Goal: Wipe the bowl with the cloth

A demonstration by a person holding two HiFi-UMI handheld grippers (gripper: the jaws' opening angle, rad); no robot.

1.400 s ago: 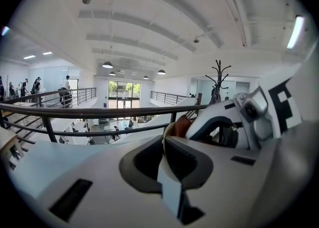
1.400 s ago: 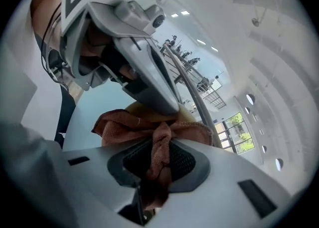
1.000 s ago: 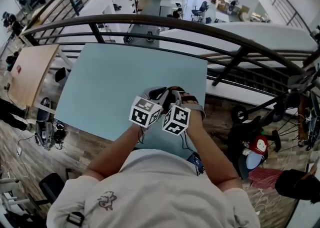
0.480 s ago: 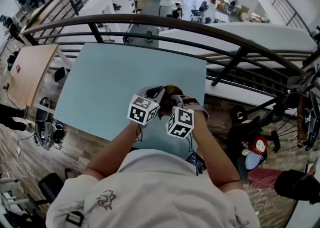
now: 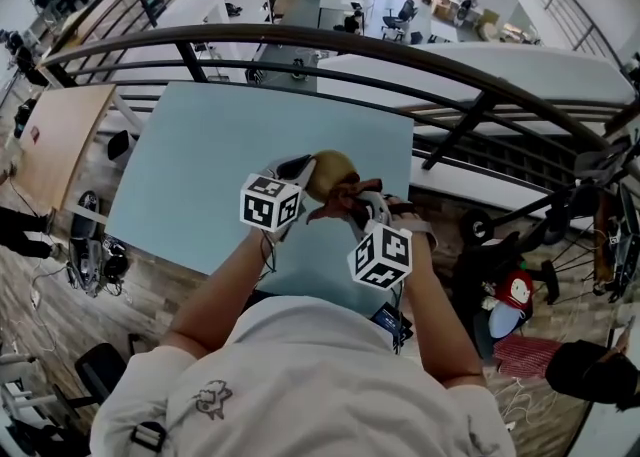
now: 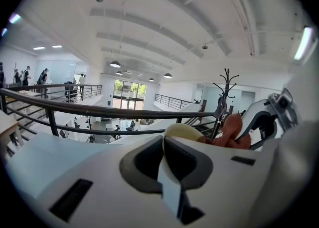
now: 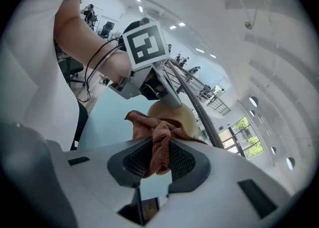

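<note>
Bowl (image 5: 330, 167), tan, is held over the pale blue tabletop (image 5: 210, 165), its rim pinched in the left hand-held gripper (image 6: 164, 147). The right hand-held gripper (image 7: 155, 159) pinches a bunched rust-brown cloth (image 7: 158, 139), which seems to lie against the bowl. Wiping looks under way; how much is already clean cannot be told.

An open-plan office seen from a mezzanine: a railing (image 5: 300, 38) crosses the upper frame, with desks (image 5: 335, 8) and chairs (image 5: 402, 16) at top centre.
</note>
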